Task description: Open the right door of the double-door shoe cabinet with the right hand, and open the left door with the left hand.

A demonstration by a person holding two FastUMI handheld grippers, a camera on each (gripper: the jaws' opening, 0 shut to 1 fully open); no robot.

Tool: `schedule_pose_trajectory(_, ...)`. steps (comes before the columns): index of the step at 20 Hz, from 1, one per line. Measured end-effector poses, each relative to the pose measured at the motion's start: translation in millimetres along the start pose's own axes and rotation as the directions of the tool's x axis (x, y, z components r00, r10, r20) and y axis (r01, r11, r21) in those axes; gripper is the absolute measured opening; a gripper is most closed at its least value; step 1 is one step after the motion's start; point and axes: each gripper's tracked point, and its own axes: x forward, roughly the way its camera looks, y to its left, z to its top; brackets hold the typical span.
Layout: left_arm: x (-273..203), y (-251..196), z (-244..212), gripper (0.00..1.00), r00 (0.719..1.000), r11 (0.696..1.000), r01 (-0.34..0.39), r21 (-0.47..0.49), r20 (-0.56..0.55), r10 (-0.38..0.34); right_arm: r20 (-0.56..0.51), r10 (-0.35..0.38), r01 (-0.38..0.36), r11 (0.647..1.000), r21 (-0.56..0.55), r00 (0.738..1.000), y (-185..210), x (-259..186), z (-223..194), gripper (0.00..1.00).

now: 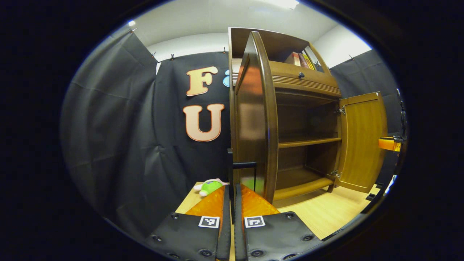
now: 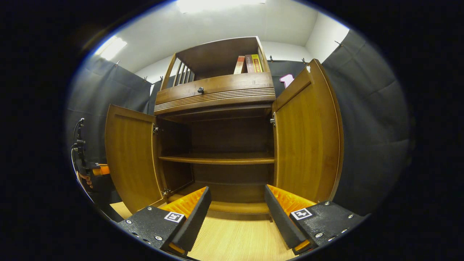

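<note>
Brown wood is what we face: the double-door shoe cabinet (image 2: 217, 145) stands on the pale wooden floor (image 2: 235, 239) with both doors swung wide. Starting at the left, our left gripper (image 1: 232, 206) has its fingers pressed almost together on the dark bar handle (image 1: 243, 165) of the left door (image 1: 253, 119), which we see nearly edge-on. To finish this step well, we judge it best to follow the hinge arc, stop before the hinges strain, then release straight back. Farther right, the right door (image 2: 308, 141) hangs fully open, and our right gripper (image 2: 237, 214) hovers spread and empty before the bare shelf (image 2: 217, 158). Whether the handle is truly pinched is hard to make out. A green plush toy (image 1: 210, 186) lies half hidden behind the fingers.
</note>
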Motion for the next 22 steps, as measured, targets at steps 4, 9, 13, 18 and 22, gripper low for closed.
schedule_pose_trajectory(4,-1,2,0,0.1,1.0,1.0,-0.02,-0.013,-0.002,0.02,-0.009,0.011,-0.011,1.0,0.013,1.0,2,3,-4,0.8)
schedule_pose_trajectory(9,-2,8,0,0.1,0.999,0.999,-0.033,-0.005,0.002,0.033,-0.01,0.01,-0.01,1.0,0.01,1.0,1,5,-6,1.0)
schedule_pose_trajectory(13,-6,2,-1,0.07,1.0,0.999,-0.022,-0.032,0.005,0.022,-0.016,0.02,-0.02,1.0,0.012,1.0,4,5,-11,0.87)
schedule_pose_trajectory(18,-6,8,6,0.07,0.997,0.996,-0.073,-0.053,0.037,0.075,-0.011,-0.001,0.001,1.0,-0.003,1.0,-6,4,-11,1.0)
schedule_pose_trajectory(22,-2,20,12,0.07,0.987,0.989,-0.145,-0.024,0.061,0.146,-0.002,-0.026,0.026,1.0,-0.003,1.0,-17,6,-9,0.92)
